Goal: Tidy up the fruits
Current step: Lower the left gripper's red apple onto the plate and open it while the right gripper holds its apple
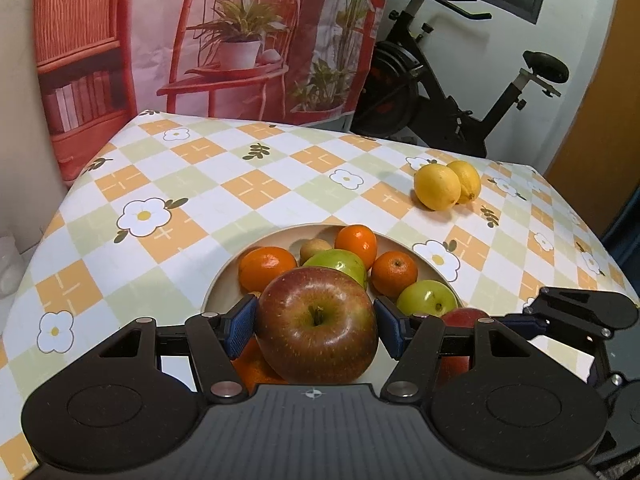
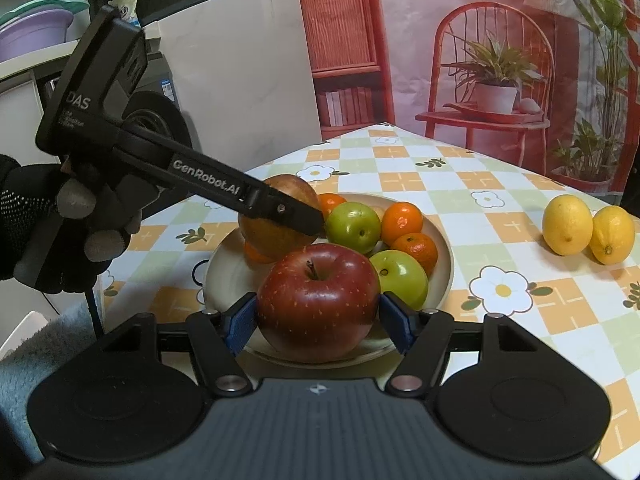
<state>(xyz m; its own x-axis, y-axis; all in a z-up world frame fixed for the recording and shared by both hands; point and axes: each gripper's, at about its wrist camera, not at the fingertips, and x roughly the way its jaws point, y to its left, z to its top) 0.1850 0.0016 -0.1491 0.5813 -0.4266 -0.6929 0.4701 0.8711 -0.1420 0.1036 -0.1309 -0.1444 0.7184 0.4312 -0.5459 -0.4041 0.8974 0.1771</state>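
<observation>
Two round, glossy apples are in my claws over the shallow beige bowl (image 2: 442, 280): left gripper (image 1: 316, 322) clamps the red-green apple (image 1: 316, 326), right gripper (image 2: 318, 318) the deep red apple (image 2: 318, 300), both at the widest girth; firm, weighty, waxy skins, I judge, so slippery

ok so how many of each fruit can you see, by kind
red apples: 2, one in each gripper
green apples: 2
oranges: at least 4, one half hidden under an apple
lemons: 2, on the tablecloth
small brownish fruit: 1, kind unclear
total: 11
</observation>
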